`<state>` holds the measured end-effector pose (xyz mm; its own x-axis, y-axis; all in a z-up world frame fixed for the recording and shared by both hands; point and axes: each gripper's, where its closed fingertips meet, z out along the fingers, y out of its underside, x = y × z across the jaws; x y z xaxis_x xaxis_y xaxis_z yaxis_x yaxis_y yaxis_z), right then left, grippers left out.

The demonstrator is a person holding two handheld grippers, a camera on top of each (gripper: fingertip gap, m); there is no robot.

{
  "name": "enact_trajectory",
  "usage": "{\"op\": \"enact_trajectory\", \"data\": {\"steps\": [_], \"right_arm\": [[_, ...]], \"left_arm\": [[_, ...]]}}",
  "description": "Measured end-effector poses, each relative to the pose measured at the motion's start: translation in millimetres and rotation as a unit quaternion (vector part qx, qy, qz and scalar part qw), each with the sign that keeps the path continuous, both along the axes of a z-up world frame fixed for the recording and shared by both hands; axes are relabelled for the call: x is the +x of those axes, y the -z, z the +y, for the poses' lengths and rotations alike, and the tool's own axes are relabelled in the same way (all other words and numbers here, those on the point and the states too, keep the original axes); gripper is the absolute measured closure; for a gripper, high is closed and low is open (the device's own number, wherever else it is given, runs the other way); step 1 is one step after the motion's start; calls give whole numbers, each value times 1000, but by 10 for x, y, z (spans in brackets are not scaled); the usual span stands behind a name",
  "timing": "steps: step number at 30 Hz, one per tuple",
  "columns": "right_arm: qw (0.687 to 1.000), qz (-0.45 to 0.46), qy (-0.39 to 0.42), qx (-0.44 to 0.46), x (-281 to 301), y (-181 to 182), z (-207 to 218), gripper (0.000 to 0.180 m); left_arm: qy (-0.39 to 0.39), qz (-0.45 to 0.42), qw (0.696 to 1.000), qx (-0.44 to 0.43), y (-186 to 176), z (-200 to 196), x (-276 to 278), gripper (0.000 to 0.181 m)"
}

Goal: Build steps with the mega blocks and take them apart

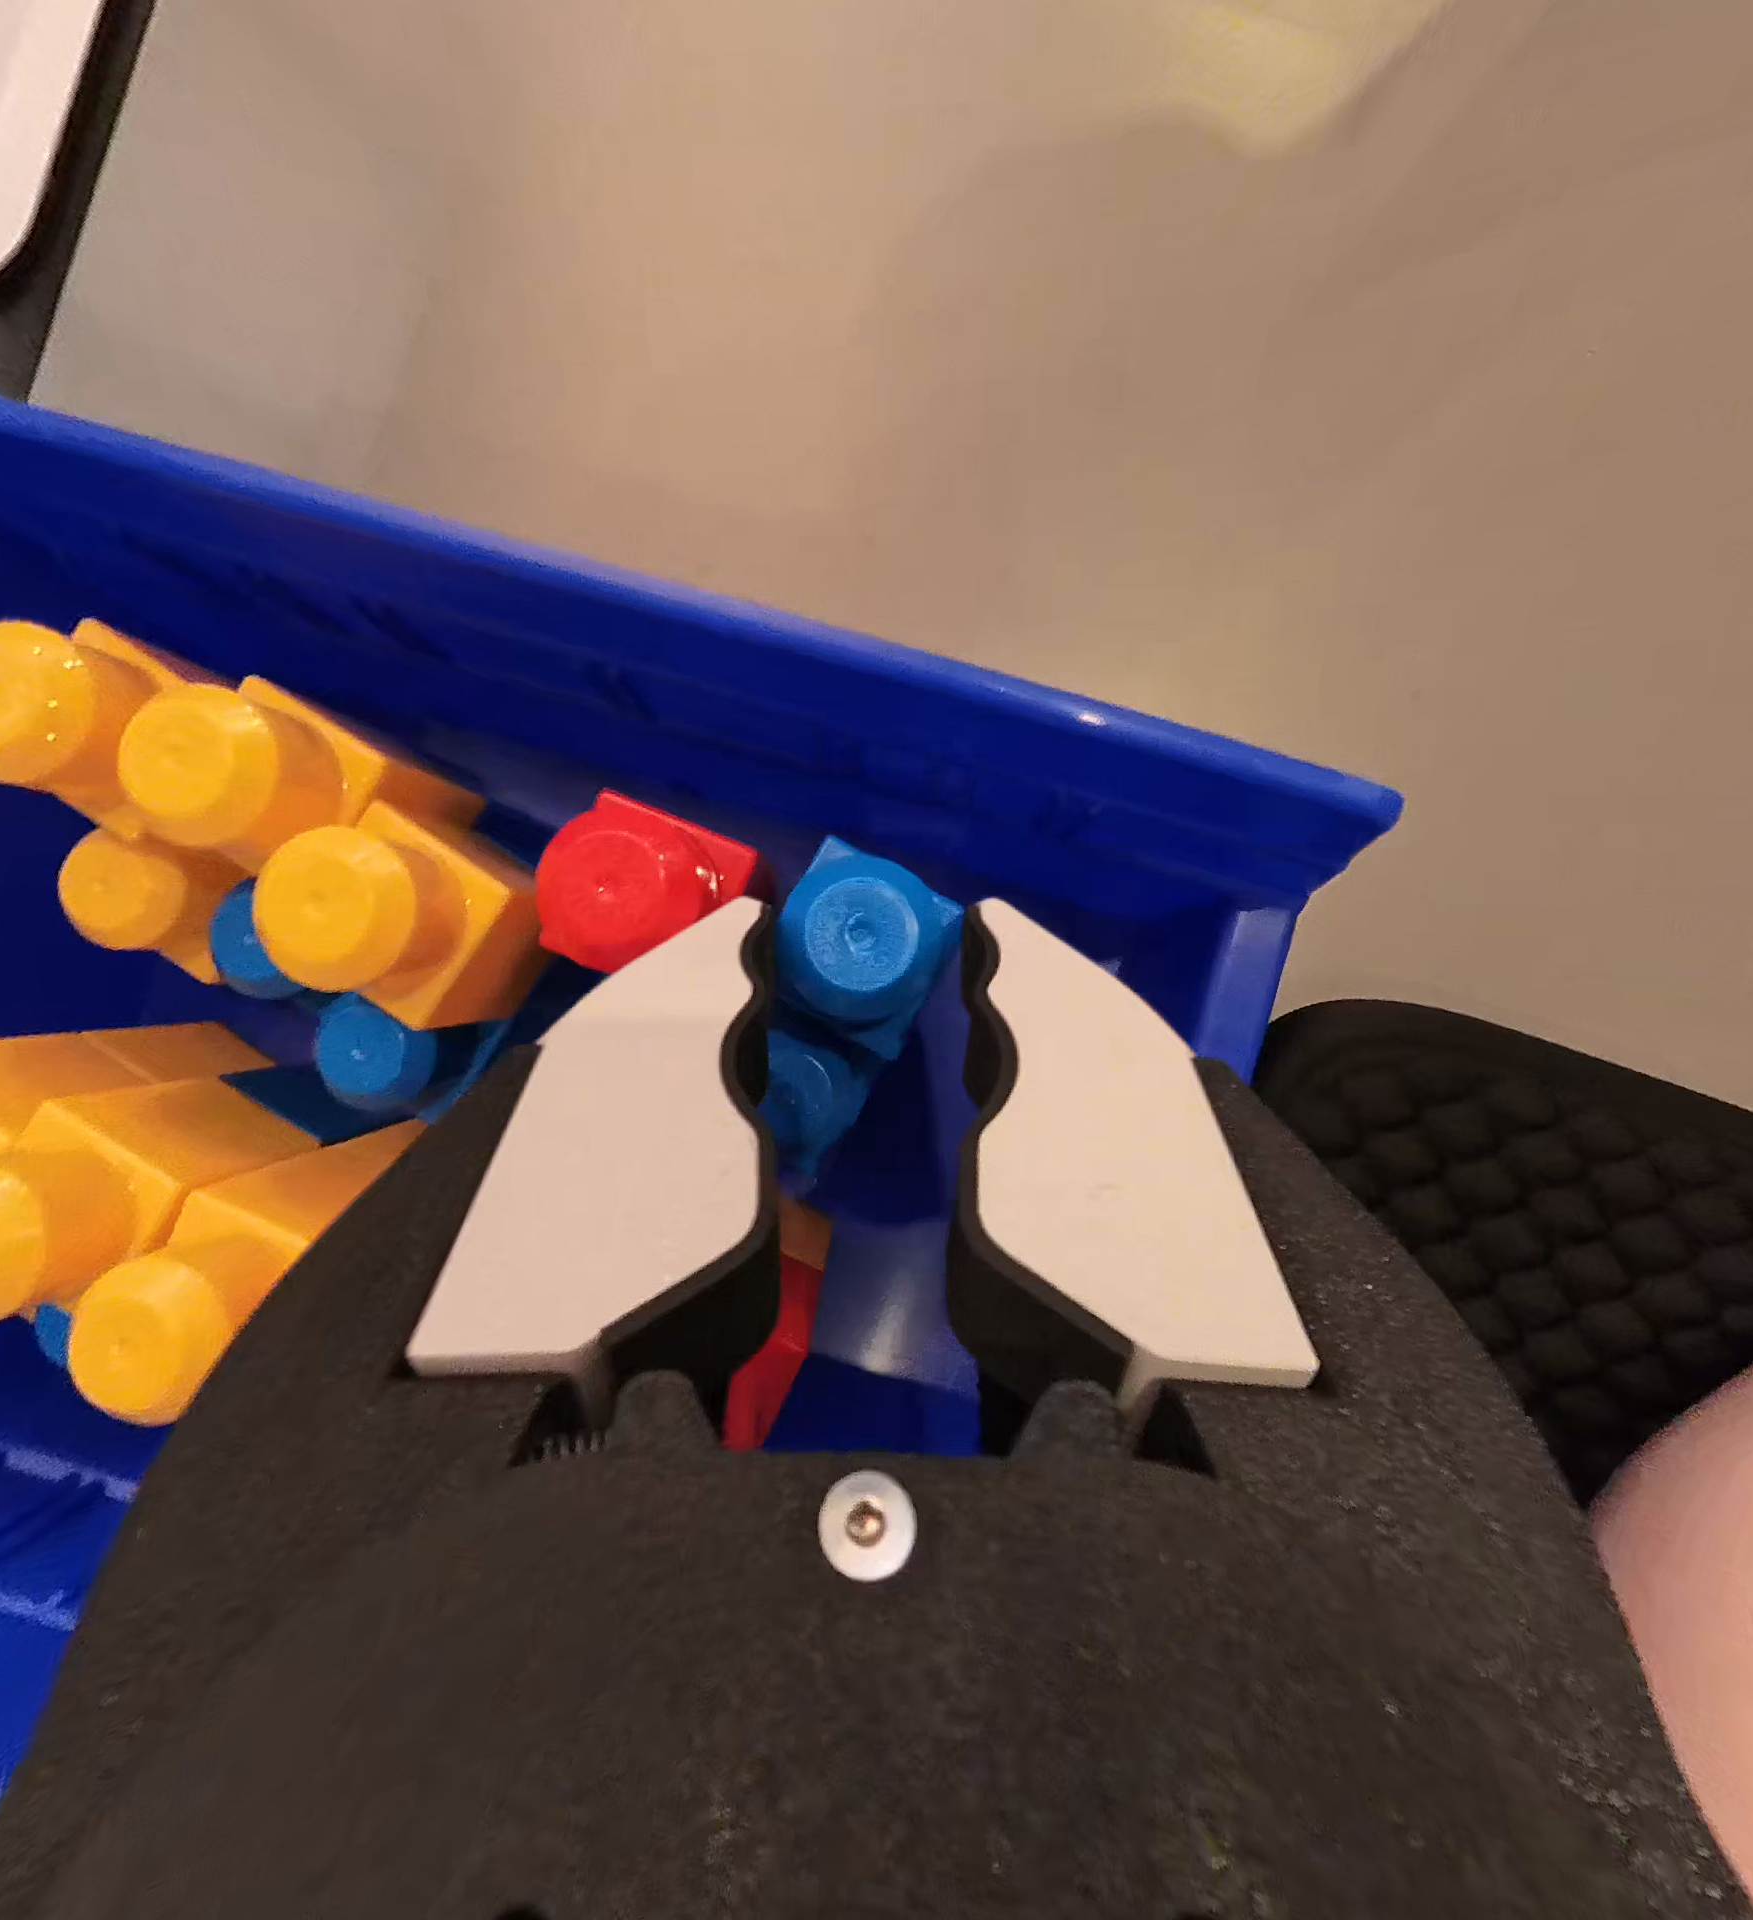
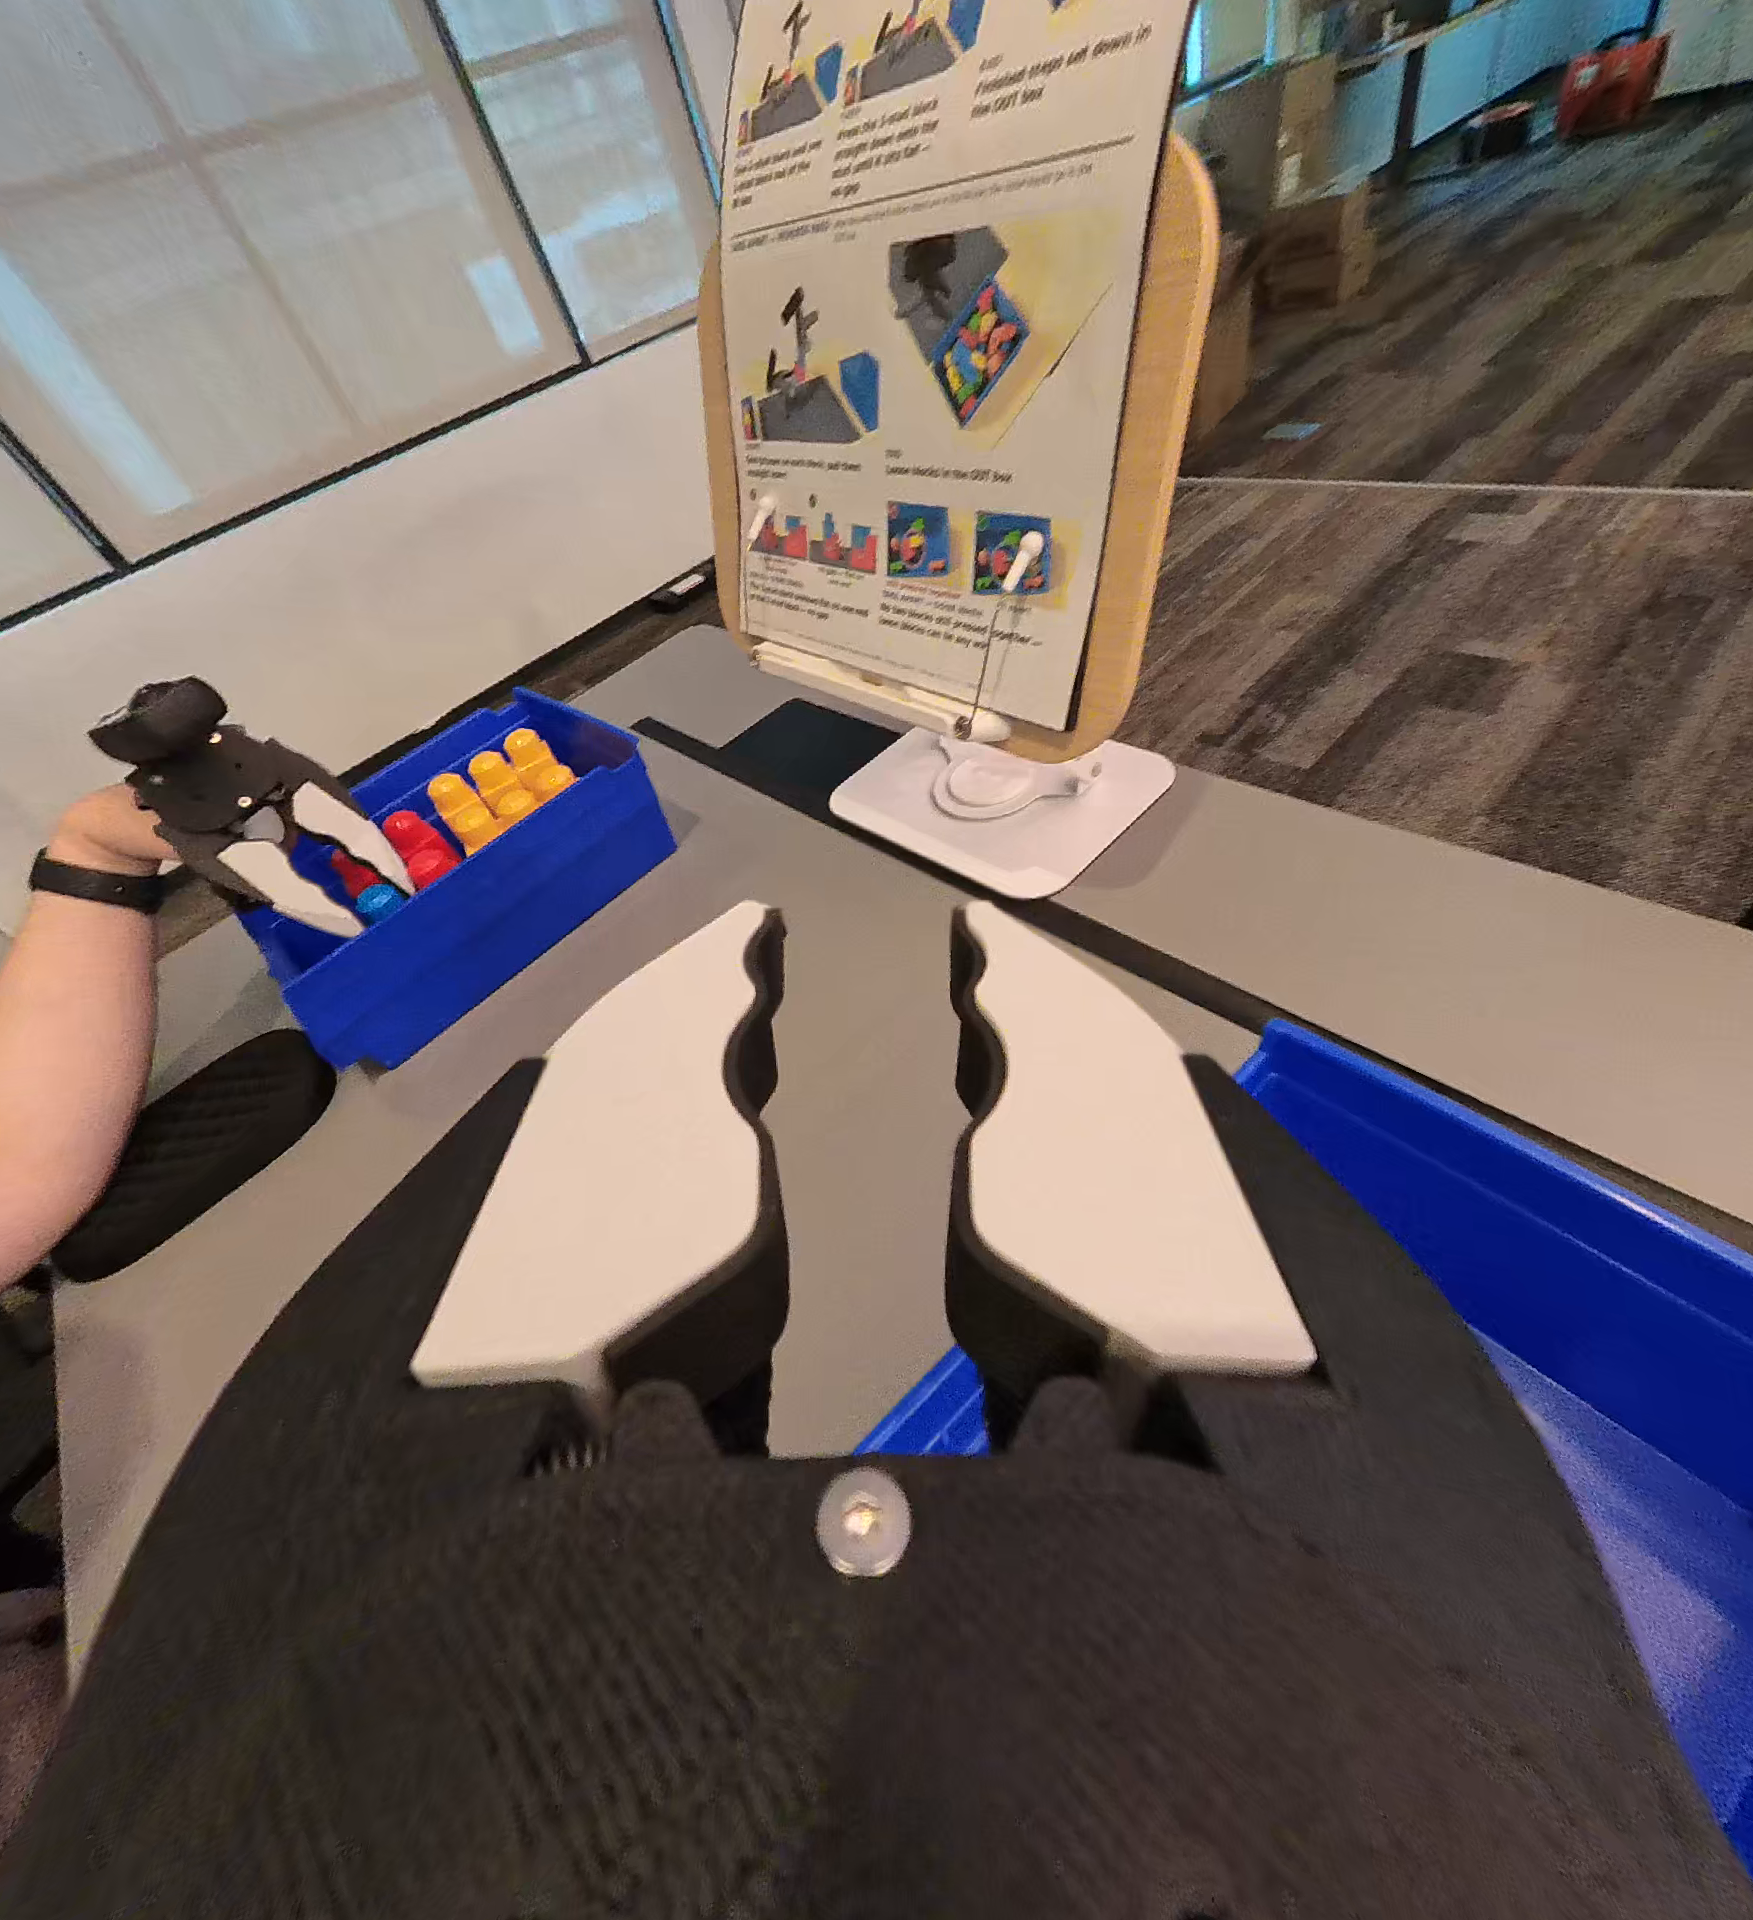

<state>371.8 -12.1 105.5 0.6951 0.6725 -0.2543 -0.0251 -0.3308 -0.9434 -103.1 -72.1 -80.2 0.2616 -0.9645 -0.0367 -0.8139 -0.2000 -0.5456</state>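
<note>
In the left wrist view, your left tongs [image 1: 867,935] are spread inside the blue bin [image 1: 851,717], straddling a blue block [image 1: 856,940] beside a red block [image 1: 623,883] and yellow blocks [image 1: 332,894]. In the right wrist view, your right tongs [image 2: 867,945] hang spread and empty over the tabletop [image 2: 1371,935], with a second blue bin [image 2: 1537,1226] to their right.

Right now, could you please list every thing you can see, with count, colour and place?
block bin: one, blue, table's left side
yellow blocks: several, in that bin's far part
red blocks: a few, bin's middle
blue block: one, between the left gripper's fingers
second bin: one, blue, at right
instruction board: one, on white stand, far side
table: one, grey
left gripper: open, in block bin
right gripper: open, empty, above table
</note>
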Motion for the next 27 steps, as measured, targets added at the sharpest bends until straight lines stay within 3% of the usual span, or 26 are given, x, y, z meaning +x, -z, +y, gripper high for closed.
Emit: {"op": "enact_trajectory", "data": {"steps": [13,27], "right_arm": [[999,-23,-20,-34,-193,241,47,148],[998,-20,-18,-50,-152,325,66,148]], "left_arm": [[-2,-3,999,-49,114,-69,-29,136],[-16,82,995,-52,297,-51,-124,139]]}}
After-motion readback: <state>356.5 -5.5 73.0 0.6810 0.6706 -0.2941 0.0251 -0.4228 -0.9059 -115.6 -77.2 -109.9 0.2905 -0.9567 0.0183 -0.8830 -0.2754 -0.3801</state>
